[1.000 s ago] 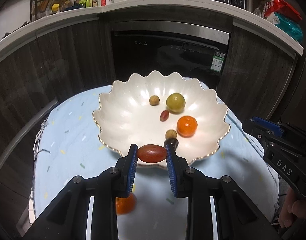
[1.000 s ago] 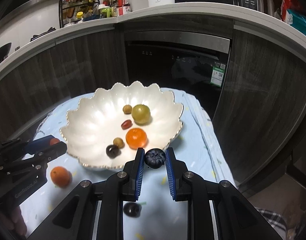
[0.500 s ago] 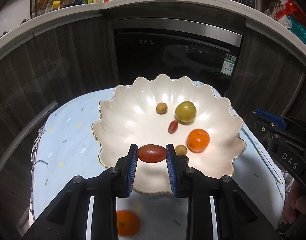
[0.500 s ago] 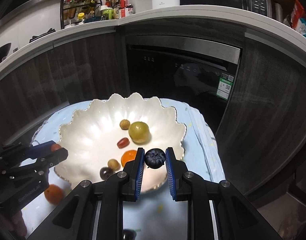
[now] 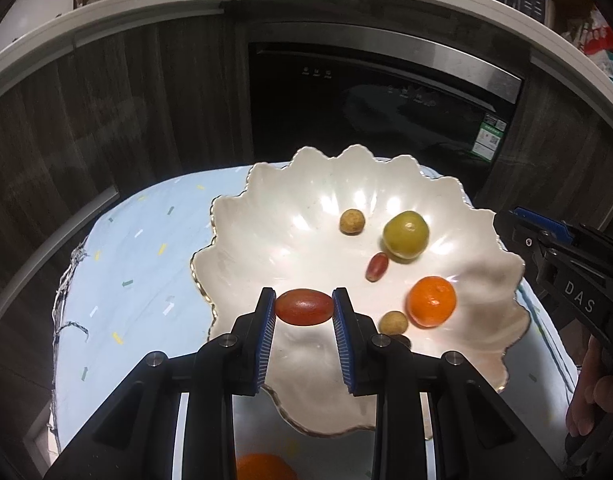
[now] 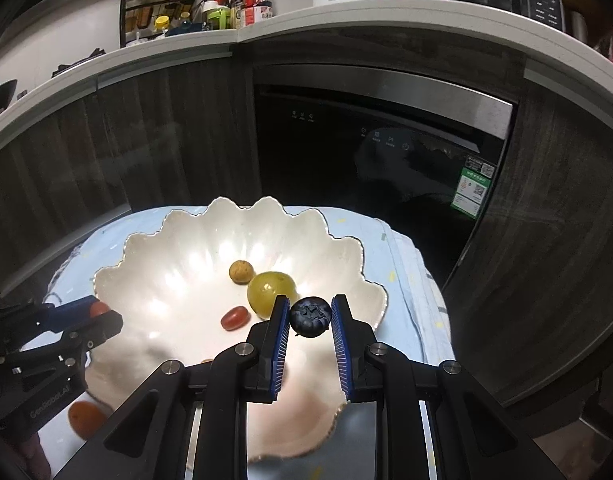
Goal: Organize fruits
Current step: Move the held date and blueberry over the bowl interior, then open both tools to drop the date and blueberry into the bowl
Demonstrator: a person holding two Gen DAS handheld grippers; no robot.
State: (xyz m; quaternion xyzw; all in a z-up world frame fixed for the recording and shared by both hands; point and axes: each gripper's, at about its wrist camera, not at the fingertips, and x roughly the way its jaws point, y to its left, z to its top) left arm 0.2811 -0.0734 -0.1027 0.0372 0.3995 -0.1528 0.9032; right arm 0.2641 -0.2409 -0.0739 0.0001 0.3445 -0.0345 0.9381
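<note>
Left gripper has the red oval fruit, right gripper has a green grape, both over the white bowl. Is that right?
Not quite. The right gripper is shut on a dark blueberry, as the right wrist view shows; the green fruit lies in the white bowl. The left gripper does hold the red oval fruit.

Both tools advance over the white scalloped bowl. Left tool: a second ago its red oval fruit hung at the bowl's near rim, now it sits over the bowl's near inside, and the near rim drops below the fingers. The orange on the cloth slides to the bottom edge. Right tool: its blueberry goes from outside the near rim to over the bowl's inside, just beside the green fruit. The dark berry on the cloth leaves that view.
</note>
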